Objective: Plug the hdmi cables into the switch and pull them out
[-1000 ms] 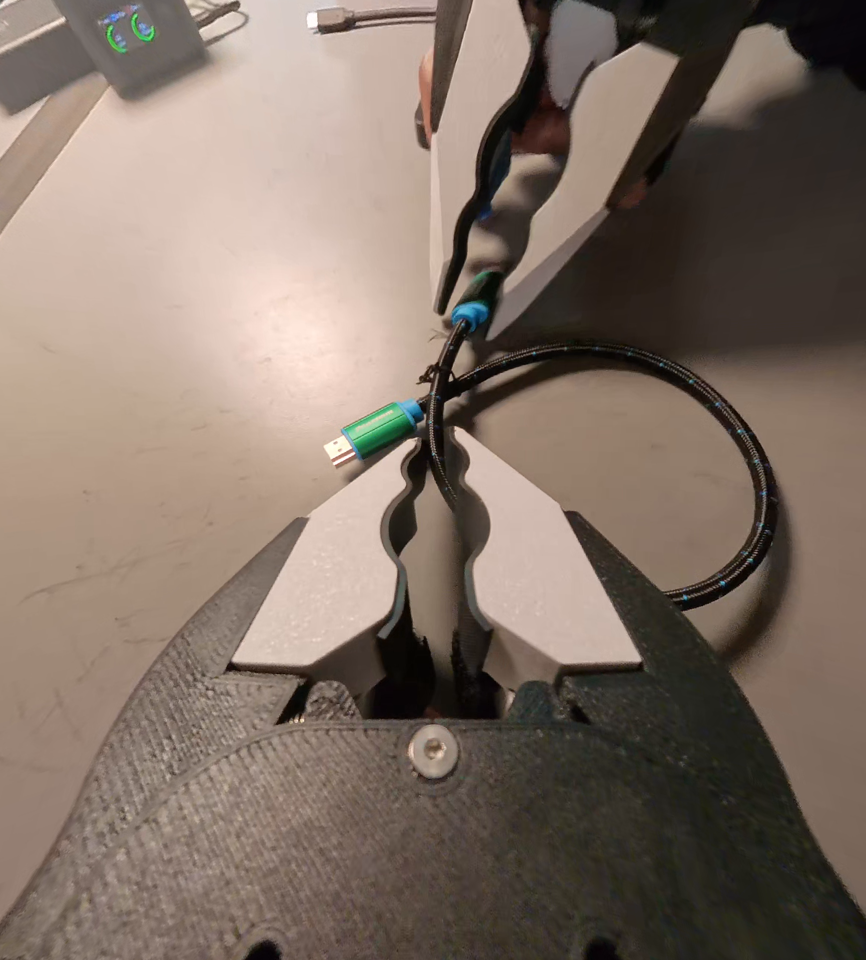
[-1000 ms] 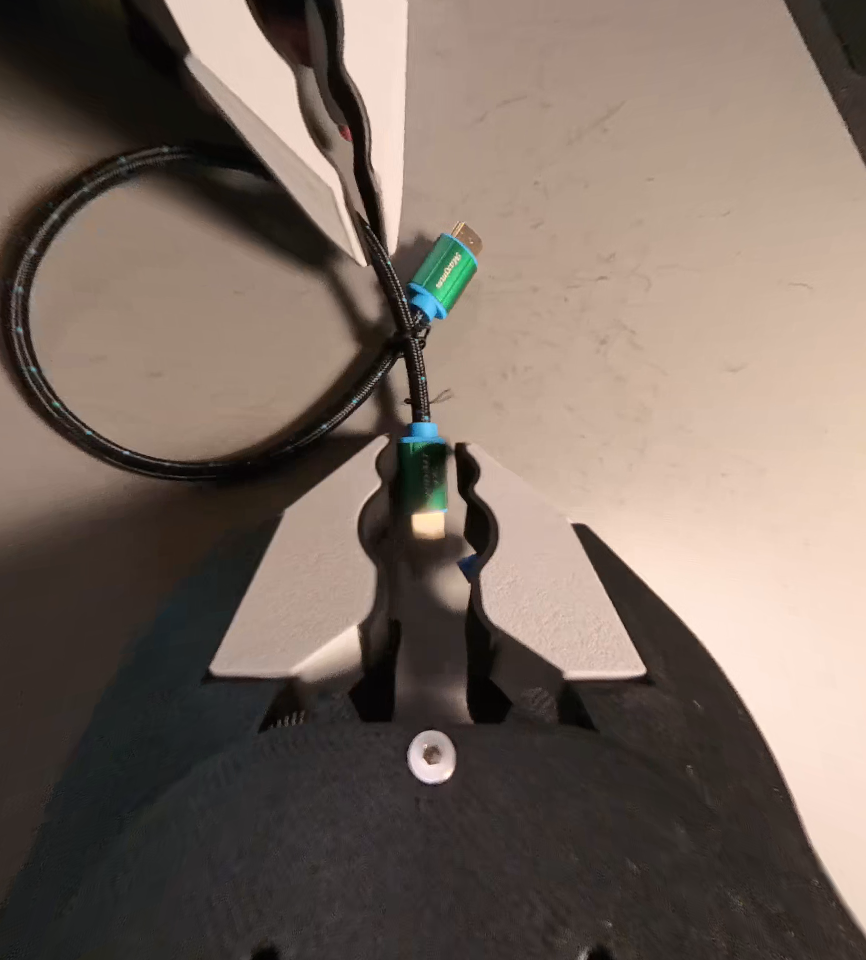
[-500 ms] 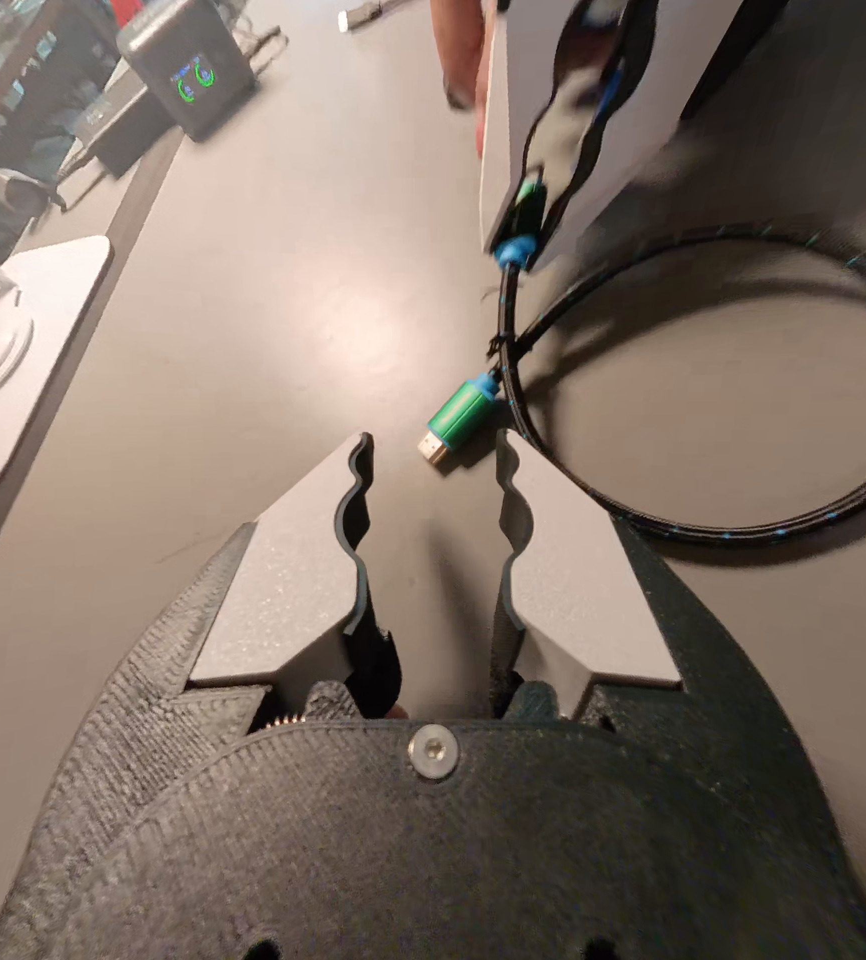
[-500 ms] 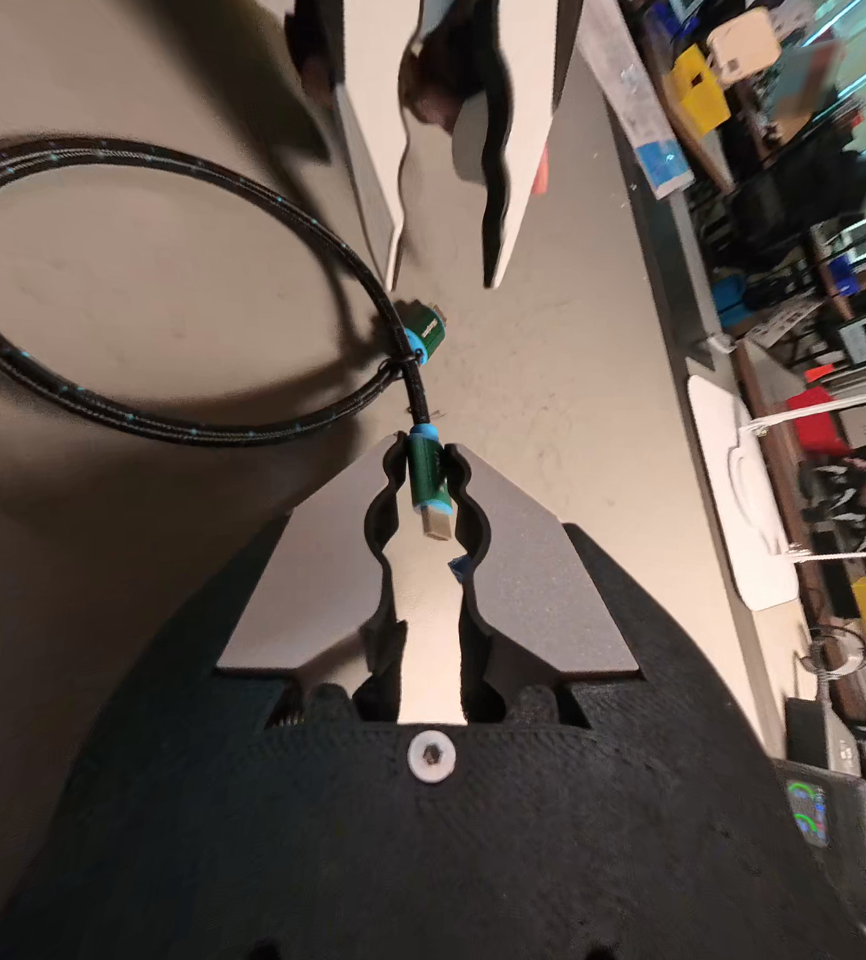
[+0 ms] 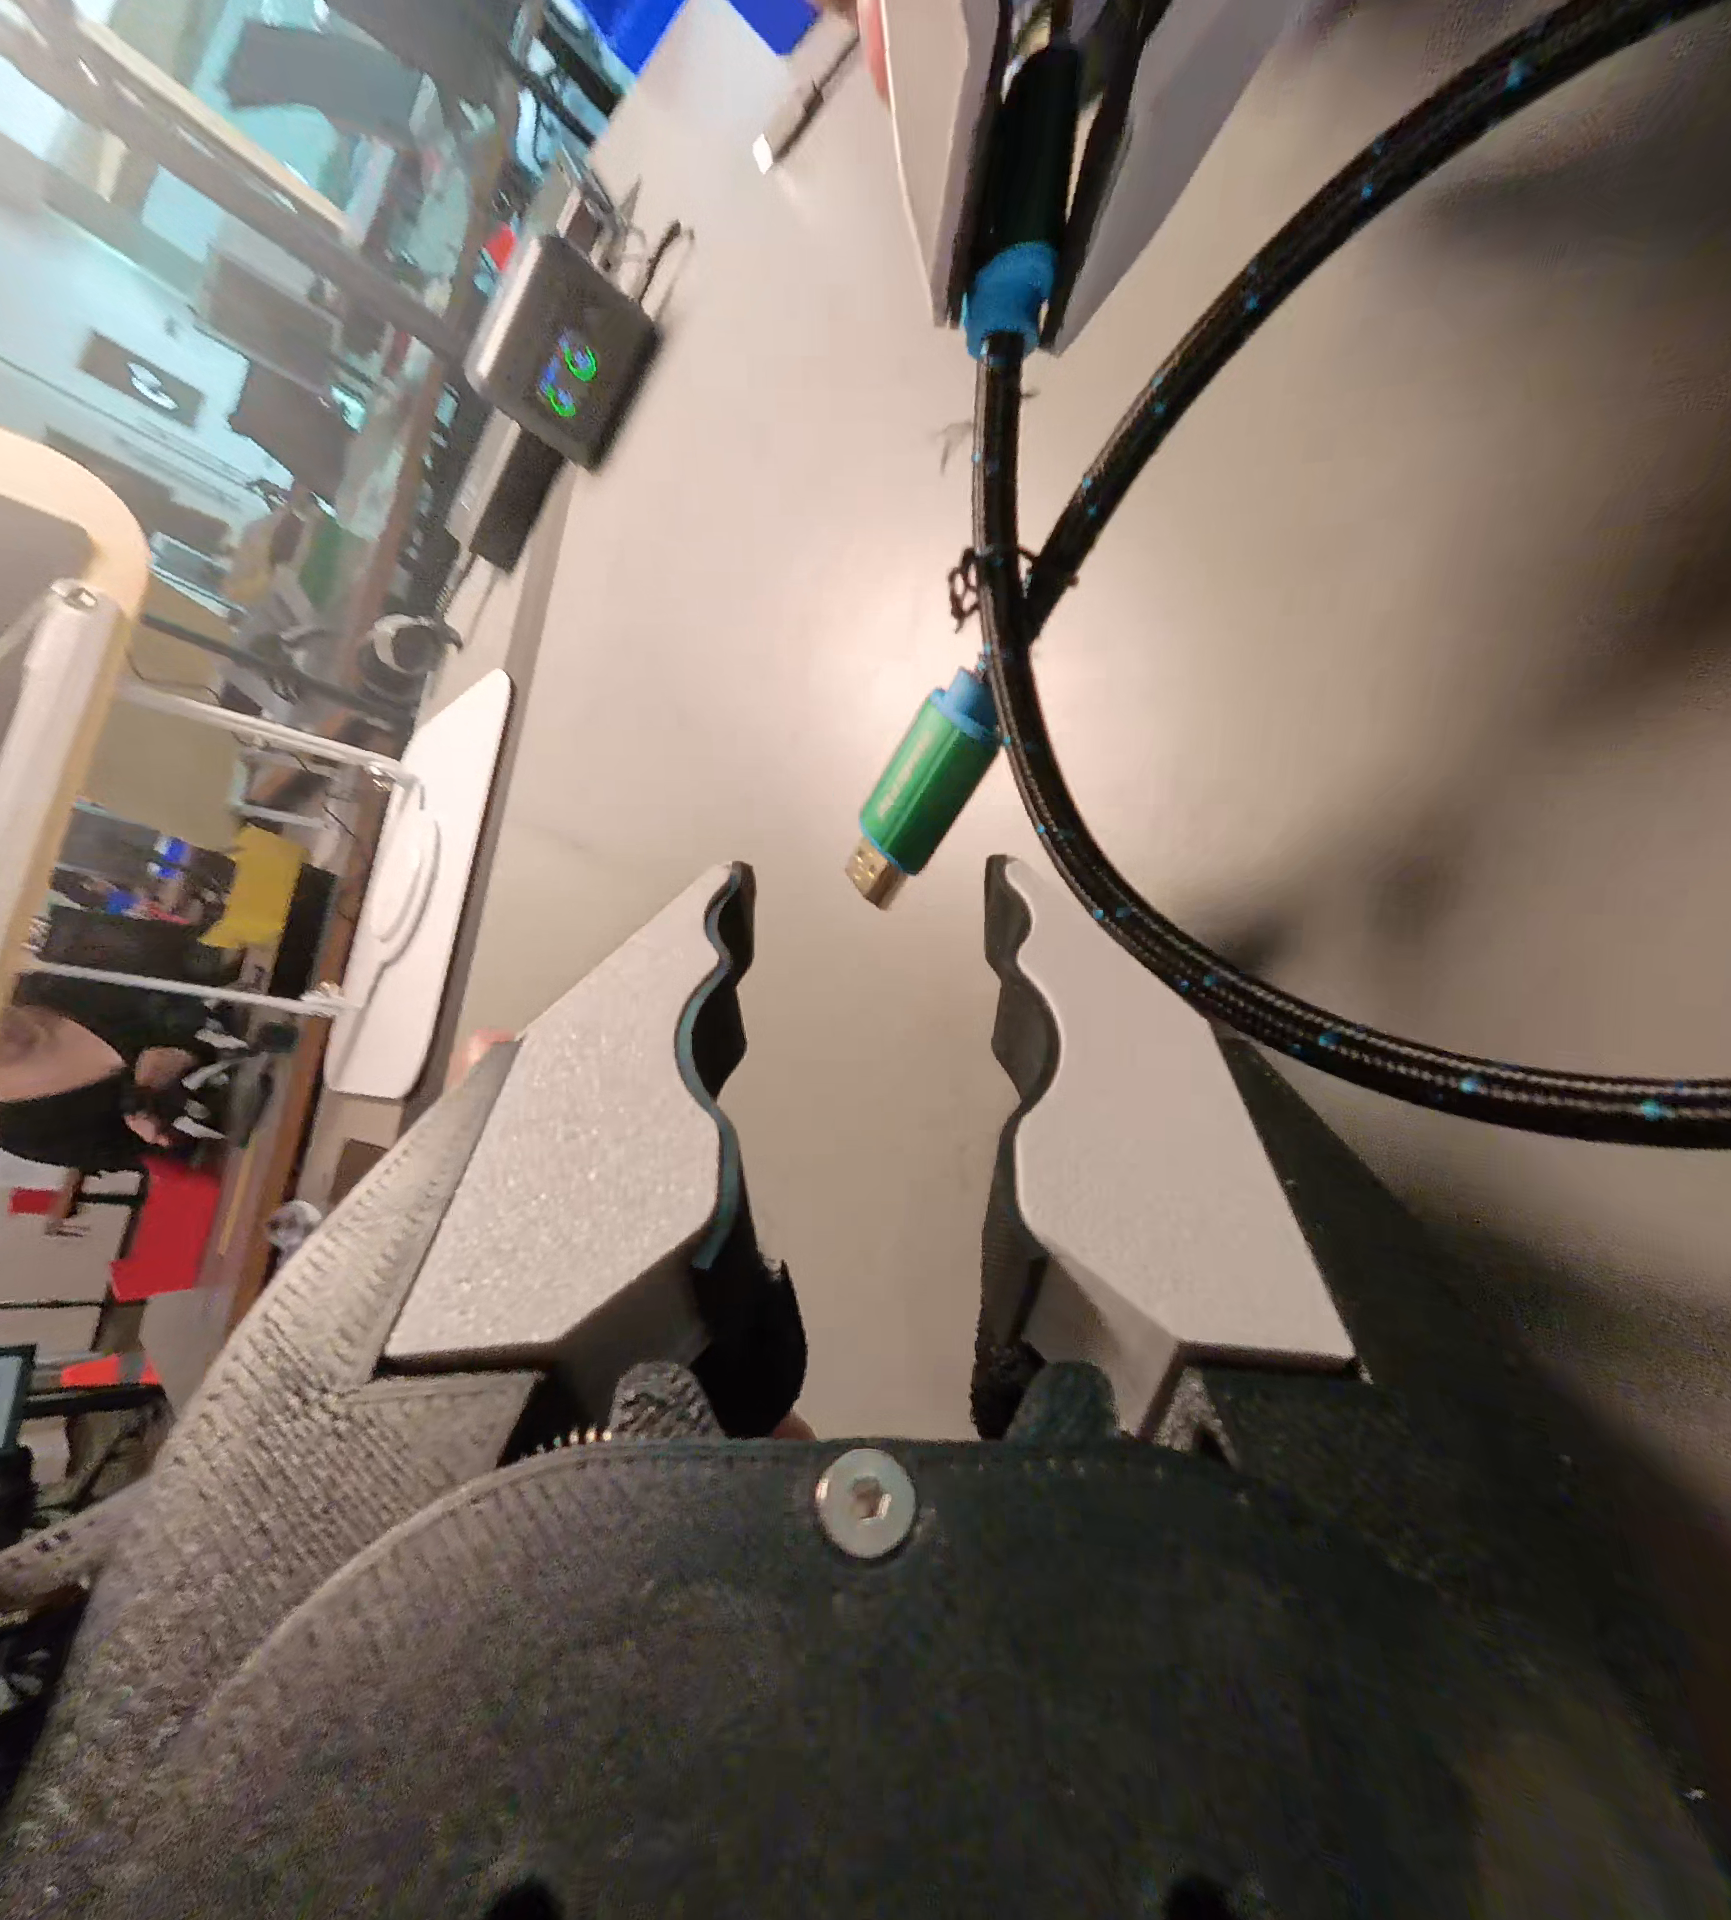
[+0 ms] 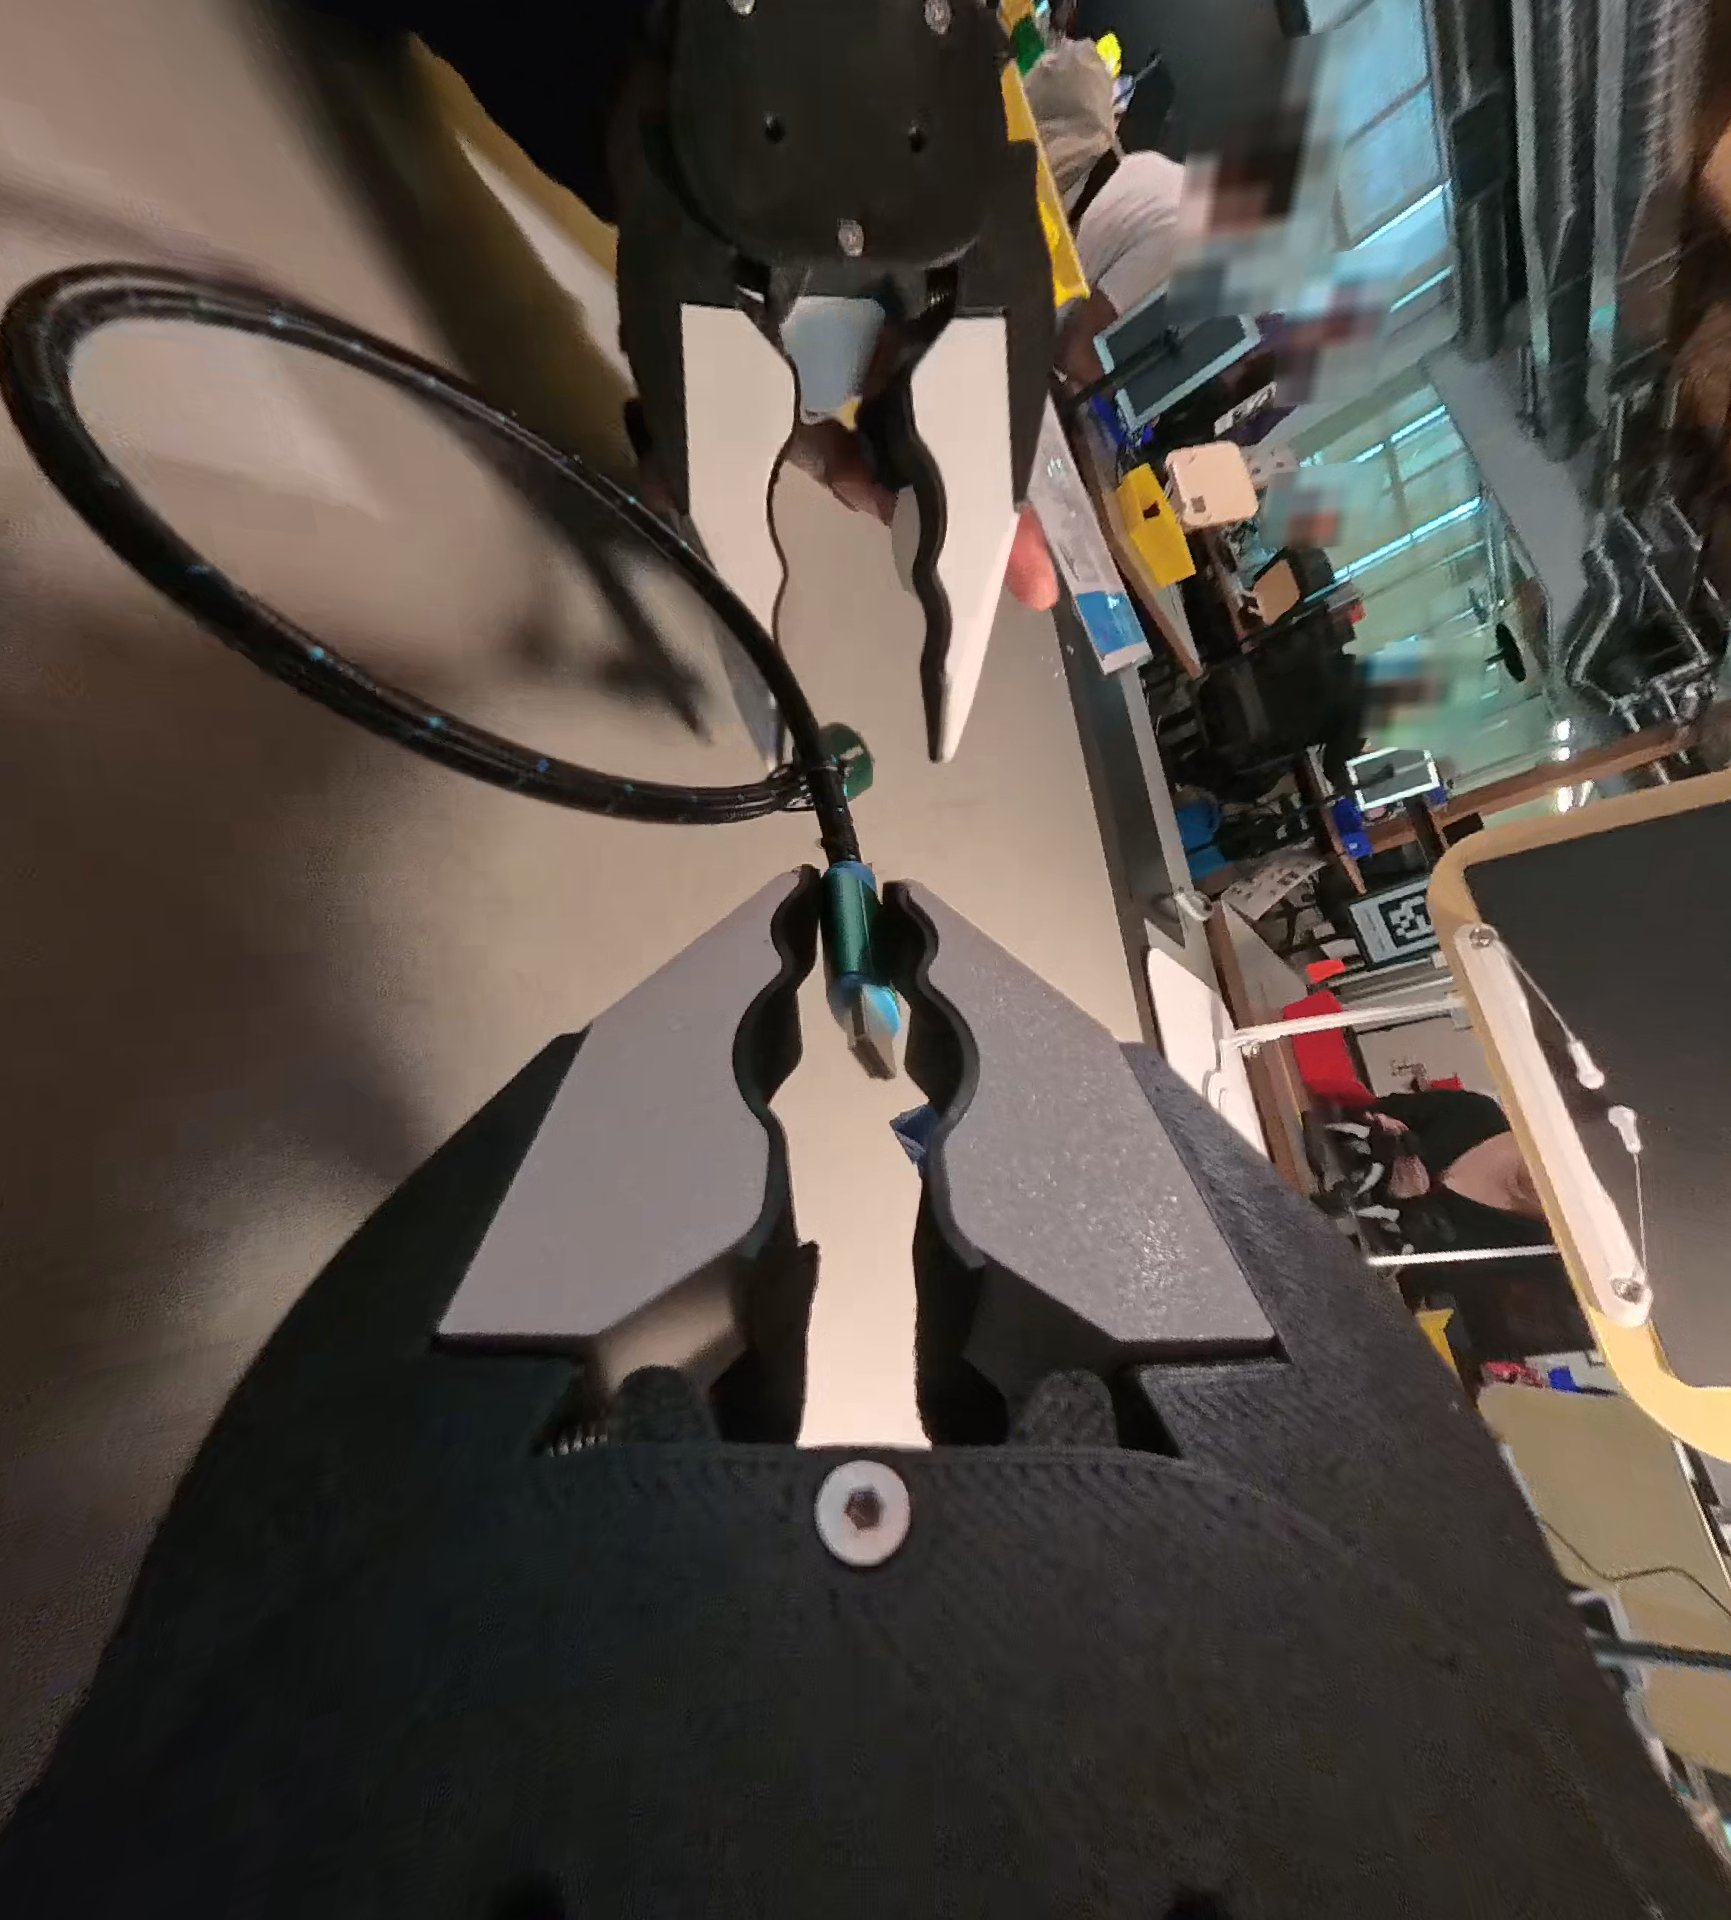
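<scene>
In the left wrist view, the left tool is released, its two grey fingers spread wide with nothing between them. Just ahead of the fingertips hangs a free green plug with a gold tip and blue collar, pointing back toward the tool, clear of both fingers. The black braided cable with blue flecks sweeps past the right finger and curves off to the right over the grey worktop. Farther ahead, the right tool is seen from the front, clenched on the cable's other plug, whose blue collar sits at the fingertips. Beyond, to the left, a dark box with green glowing rings stands on the worktop.

In the right wrist view, the right tool grasps the green plug between its fingertips, metal tip pointing back toward the camera. From the tips the cable runs forward and loops away to the left. Ahead, the left tool hangs open, with the free plug near its fingertips.
</scene>
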`<state>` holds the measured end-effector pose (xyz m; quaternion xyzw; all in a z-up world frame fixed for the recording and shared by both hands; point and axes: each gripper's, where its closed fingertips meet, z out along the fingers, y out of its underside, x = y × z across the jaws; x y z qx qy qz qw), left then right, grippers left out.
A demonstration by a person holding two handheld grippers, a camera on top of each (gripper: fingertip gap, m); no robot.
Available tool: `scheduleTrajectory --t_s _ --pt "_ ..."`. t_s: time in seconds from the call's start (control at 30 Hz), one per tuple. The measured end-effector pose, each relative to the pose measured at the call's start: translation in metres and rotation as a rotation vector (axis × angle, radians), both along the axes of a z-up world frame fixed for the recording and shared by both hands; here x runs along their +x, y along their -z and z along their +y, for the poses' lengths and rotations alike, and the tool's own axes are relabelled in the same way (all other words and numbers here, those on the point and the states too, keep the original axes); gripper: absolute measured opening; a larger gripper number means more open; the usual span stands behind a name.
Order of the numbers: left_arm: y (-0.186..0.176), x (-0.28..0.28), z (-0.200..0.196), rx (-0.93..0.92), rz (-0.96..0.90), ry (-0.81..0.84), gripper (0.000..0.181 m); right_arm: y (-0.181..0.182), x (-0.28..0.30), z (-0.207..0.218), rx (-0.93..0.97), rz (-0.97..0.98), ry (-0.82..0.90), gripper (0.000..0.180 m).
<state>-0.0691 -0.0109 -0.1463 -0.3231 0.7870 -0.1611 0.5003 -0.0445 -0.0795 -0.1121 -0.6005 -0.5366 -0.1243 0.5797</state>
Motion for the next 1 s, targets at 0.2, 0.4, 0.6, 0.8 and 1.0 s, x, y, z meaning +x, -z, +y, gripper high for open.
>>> scheduleTrajectory --t_s 0.2,0.4,0.6,0.8,1.0 --pt "-0.009 0.001 -0.016 0.105 -0.049 0.089 0.037 -0.002 -0.006 -0.004 0.018 0.005 -0.039 0.014" --pt "0.003 0.009 -0.013 0.155 -0.028 0.073 0.018 -0.005 0.004 0.001 0.071 -0.037 0.01 0.015" --pt "0.001 0.001 0.017 0.115 -0.008 -0.034 0.014 -0.016 0.035 0.009 0.131 -0.055 0.119 0.013" --pt "-0.002 -0.018 0.066 0.079 0.0 -0.19 0.013 -0.019 0.076 0.012 0.157 -0.074 0.224 0.012" --pt "0.005 -0.035 0.093 0.033 0.043 -0.272 0.014 -0.013 0.097 0.011 0.144 -0.107 0.264 0.012"
